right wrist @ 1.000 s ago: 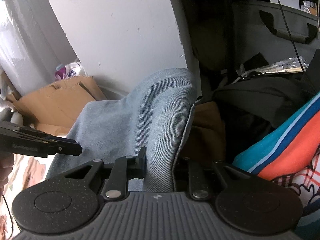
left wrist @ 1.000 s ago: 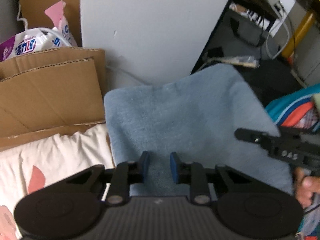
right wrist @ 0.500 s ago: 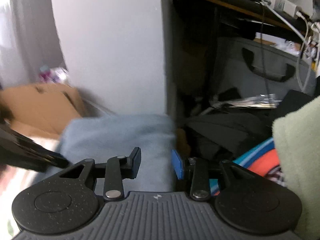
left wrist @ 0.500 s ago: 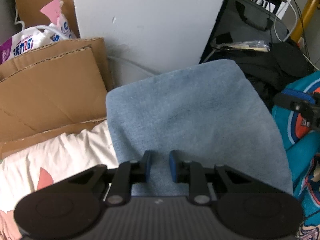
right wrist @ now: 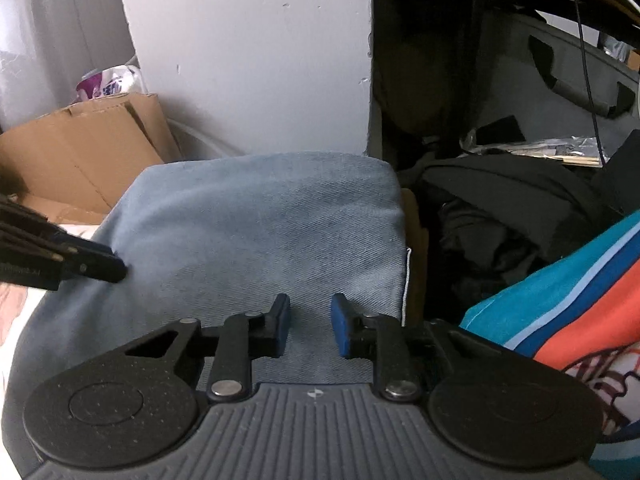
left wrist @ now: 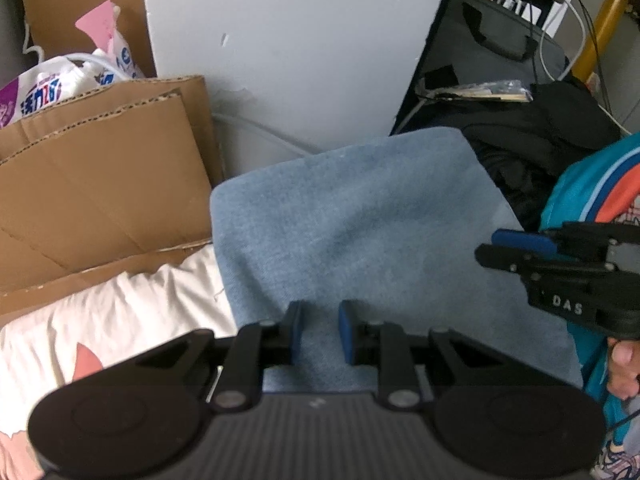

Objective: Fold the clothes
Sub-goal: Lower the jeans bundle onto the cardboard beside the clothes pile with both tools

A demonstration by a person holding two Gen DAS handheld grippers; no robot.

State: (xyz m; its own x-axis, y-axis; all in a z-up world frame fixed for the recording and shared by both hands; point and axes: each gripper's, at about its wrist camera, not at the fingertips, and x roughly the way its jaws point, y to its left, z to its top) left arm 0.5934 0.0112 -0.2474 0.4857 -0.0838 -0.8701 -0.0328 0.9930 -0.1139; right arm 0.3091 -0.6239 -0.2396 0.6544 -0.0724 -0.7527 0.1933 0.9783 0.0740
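A folded blue denim garment lies flat on the bedding in front of a white pillar. My left gripper stands over its near left part. Its pads are a narrow gap apart, and flat denim shows through the gap. In the right wrist view the left gripper touches the cloth's left side. My right gripper hovers over the near right part, its jaws closing with nothing pinched; only the denim surface lies beneath. The left wrist view shows the right gripper at the denim's right edge.
Flattened cardboard leans at the left, with a plastic bag behind it. Cream bedding with a pink print lies under the denim. A teal and orange striped garment and dark clothes crowd the right. A person's fingers hold the right gripper.
My right gripper let go of the denim's right edge, swung away and came back over the cloth. The lifted edge now lies flat. The left gripper barely moved.
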